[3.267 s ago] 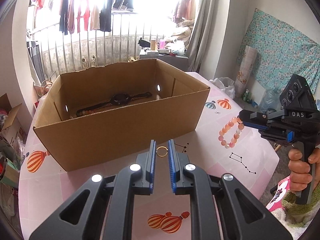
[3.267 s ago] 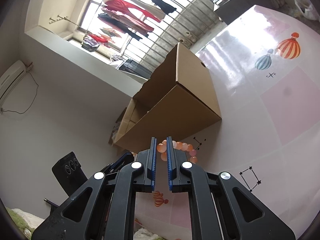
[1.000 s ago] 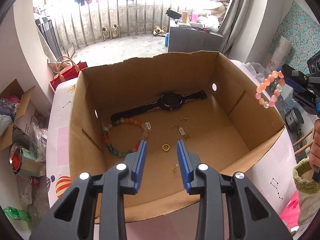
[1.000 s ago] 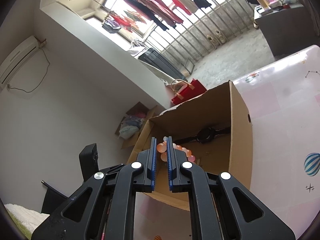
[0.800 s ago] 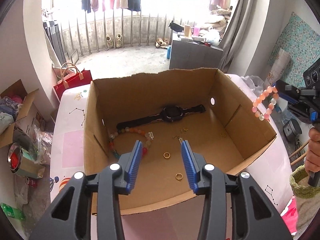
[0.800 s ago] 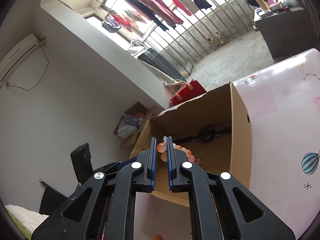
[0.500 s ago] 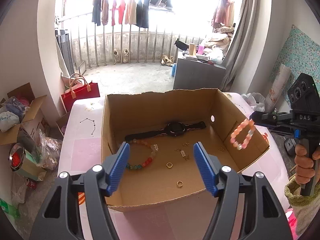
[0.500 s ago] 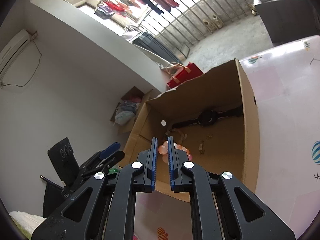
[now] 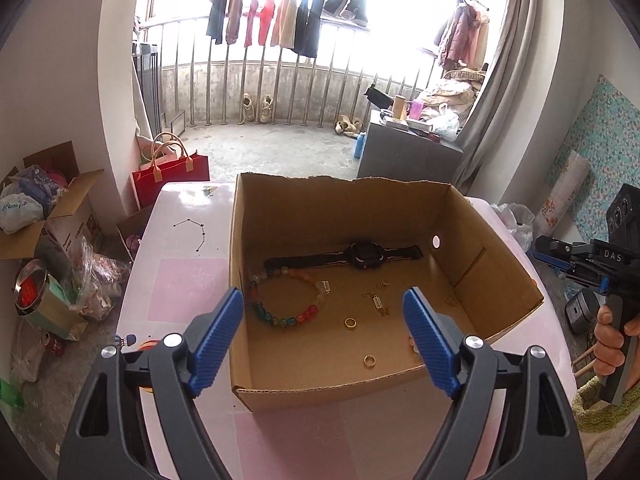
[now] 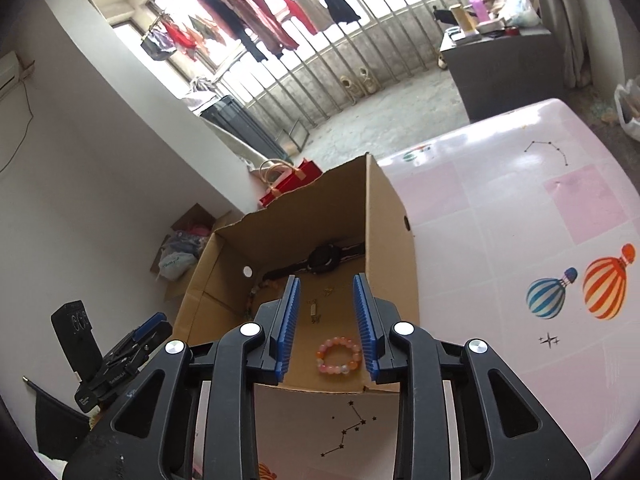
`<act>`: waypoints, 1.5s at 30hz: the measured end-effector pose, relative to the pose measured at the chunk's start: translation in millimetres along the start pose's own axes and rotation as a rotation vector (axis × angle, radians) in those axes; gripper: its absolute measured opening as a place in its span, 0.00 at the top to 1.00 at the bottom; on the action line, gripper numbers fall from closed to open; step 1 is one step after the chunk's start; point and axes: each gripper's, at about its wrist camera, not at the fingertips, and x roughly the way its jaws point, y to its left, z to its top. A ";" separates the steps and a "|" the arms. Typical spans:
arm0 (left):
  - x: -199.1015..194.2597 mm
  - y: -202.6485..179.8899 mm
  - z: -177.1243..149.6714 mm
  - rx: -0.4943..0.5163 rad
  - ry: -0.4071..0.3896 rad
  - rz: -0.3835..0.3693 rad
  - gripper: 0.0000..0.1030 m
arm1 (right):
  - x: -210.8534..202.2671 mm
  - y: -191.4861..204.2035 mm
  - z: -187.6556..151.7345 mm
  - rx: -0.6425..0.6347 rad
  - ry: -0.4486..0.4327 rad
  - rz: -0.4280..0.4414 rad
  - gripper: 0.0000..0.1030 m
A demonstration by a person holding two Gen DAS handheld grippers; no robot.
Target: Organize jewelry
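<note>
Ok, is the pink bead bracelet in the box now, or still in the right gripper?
In the box. The pink bead bracelet lies flat on the cardboard box floor, and the right gripper, jaws just opened, stands clear of it.

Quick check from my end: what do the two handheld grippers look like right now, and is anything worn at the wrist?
Both are black plastic. The left gripper and right gripper have ribbed blue pads and silver round bolts. The right one's body carries white "DAS" lettering and a pistol handle. A green knitted cuff shows below the hand holding it.
</note>
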 end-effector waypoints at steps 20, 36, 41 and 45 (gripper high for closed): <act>1.4 26.4 -9.9 -0.166 0.009 -0.110 0.17 | 36.7 -21.7 -20.2 0.074 0.218 0.041 0.52; 40.6 65.0 -28.4 -0.355 0.098 -0.186 0.15 | 40.5 -14.0 -21.1 0.072 0.231 -0.010 0.49; 33.3 62.0 -29.4 -0.367 0.084 -0.181 0.15 | 34.9 -10.4 -25.4 0.077 0.223 -0.026 0.49; 23.3 58.8 -34.2 -0.357 0.072 -0.172 0.15 | 20.9 -8.9 -31.6 0.083 0.219 -0.010 0.49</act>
